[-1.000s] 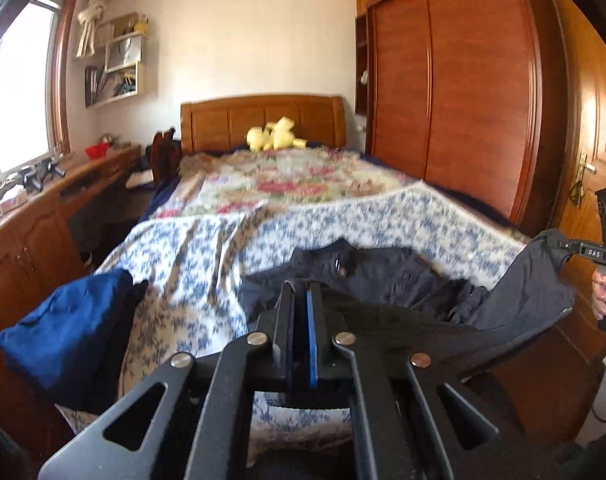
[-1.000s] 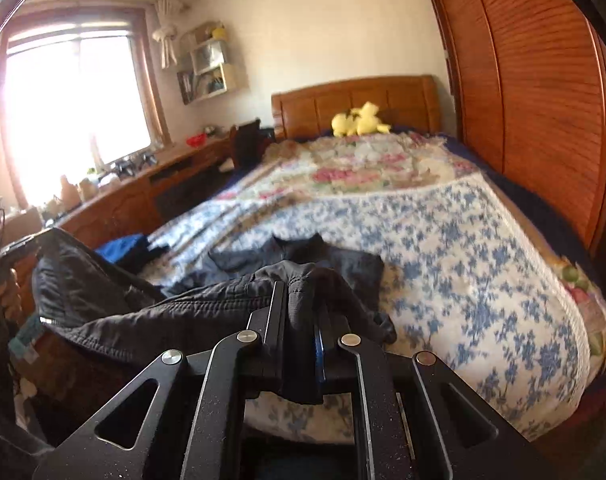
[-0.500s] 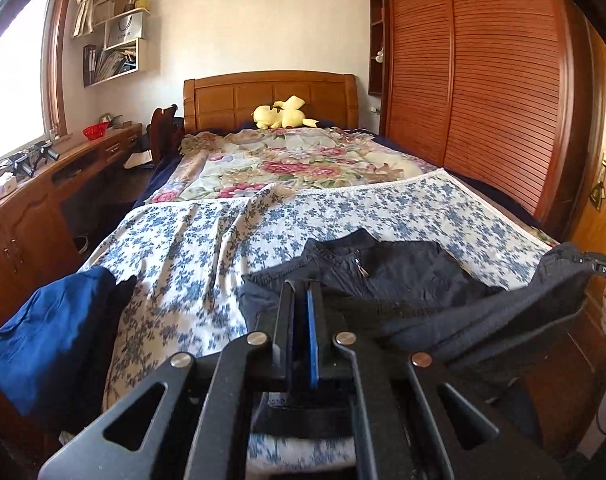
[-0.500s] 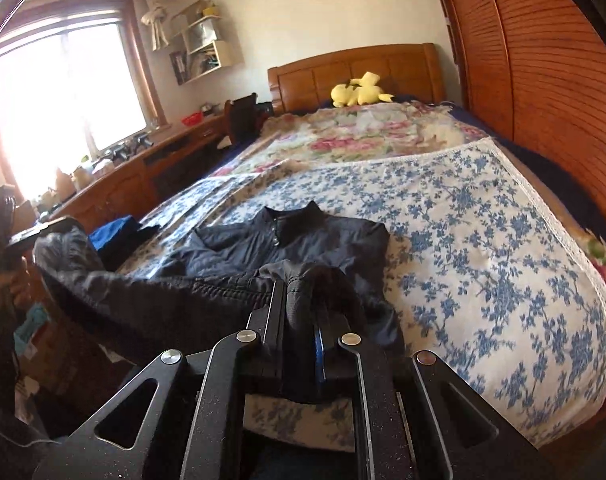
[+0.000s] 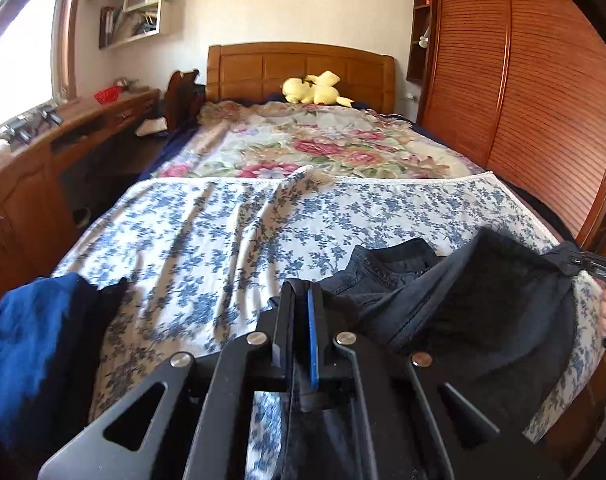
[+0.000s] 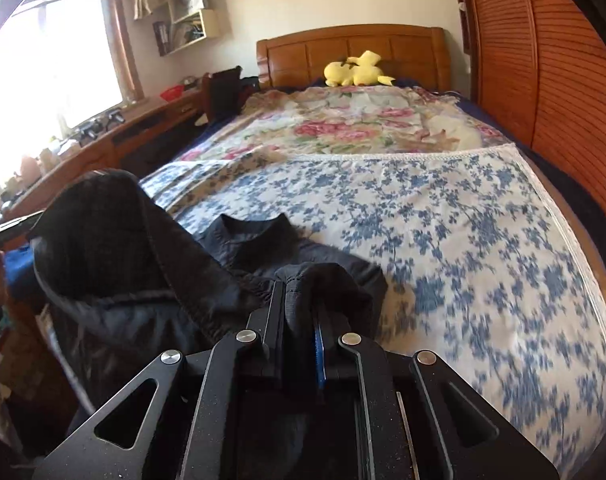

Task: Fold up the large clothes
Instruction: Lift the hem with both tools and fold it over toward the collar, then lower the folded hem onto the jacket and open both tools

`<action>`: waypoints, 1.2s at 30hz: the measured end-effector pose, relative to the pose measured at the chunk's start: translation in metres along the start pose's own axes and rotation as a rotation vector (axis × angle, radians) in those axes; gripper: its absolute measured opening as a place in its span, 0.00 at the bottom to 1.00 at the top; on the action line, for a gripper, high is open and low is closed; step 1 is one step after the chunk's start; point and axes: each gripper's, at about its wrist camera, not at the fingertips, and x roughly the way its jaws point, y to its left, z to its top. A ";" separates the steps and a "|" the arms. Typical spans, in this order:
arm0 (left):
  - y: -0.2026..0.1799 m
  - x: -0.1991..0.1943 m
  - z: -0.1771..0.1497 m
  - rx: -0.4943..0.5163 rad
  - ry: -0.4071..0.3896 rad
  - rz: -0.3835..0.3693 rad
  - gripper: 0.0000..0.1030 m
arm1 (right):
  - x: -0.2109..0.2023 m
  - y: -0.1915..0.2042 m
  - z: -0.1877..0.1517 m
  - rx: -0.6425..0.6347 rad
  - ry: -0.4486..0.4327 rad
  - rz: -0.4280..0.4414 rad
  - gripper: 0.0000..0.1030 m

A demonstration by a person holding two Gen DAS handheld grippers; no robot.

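Change since earlier frame: both grippers are carrying the hem of the dark jacket [image 5: 483, 312] forward over the bed [image 5: 231, 232] and a little lower; the collar is now lying closer under them
Left gripper [image 5: 302, 300]: its jaws are pressed together on a thin edge of the jacket hem
Right gripper [image 6: 299, 292]: its jaws are pinching a bunched fold of the same hem
Jacket place: its upper part with the collar [image 6: 255, 226] is lying flat on the blue-flowered sheet, while the lower part is hanging in the air between the two grippers
Key relation: the collar is lying ahead of both grippers, toward the headboard [image 6: 351, 52]; the held hem is running across, from hand to hand
Nearer hand: I judge the right one is nearer to the collar
Next move, my judgement: bringing the hem forward onto the collar
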 end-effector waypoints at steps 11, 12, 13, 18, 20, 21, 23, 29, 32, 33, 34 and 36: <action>0.005 0.068 0.038 0.066 0.023 0.049 0.04 | 0.098 -0.002 0.057 -0.064 0.023 -0.076 0.09; 0.004 0.074 0.039 0.072 0.026 0.046 0.04 | 0.101 -0.005 0.059 -0.053 0.025 -0.080 0.09; 0.004 0.078 0.041 0.077 0.030 0.043 0.04 | 0.104 -0.008 0.060 -0.046 0.029 -0.086 0.09; 0.006 0.100 0.042 0.080 0.047 0.031 0.05 | 0.116 -0.012 0.058 -0.064 0.052 -0.125 0.10; 0.004 0.107 0.039 0.086 0.068 0.015 0.06 | 0.122 -0.013 0.055 -0.065 0.067 -0.142 0.11; 0.004 0.109 0.037 0.088 0.079 0.001 0.06 | 0.123 -0.013 0.053 -0.065 0.076 -0.147 0.12; 0.003 0.109 0.031 0.091 0.095 -0.024 0.10 | 0.126 -0.011 0.049 -0.070 0.097 -0.152 0.19; 0.003 0.082 0.010 0.084 0.095 -0.044 0.30 | 0.100 0.000 0.029 -0.102 0.090 -0.186 0.55; 0.002 0.068 -0.007 0.080 0.096 -0.047 0.34 | 0.080 0.005 0.010 -0.113 0.093 -0.192 0.56; 0.003 0.062 -0.016 0.073 0.101 -0.051 0.35 | 0.075 0.006 0.002 -0.112 0.098 -0.191 0.56; 0.002 0.058 -0.024 0.068 0.109 -0.056 0.36 | 0.070 0.006 -0.006 -0.106 0.106 -0.190 0.56; 0.002 0.053 -0.038 0.062 0.123 -0.063 0.39 | 0.061 0.003 -0.023 -0.078 0.128 -0.177 0.56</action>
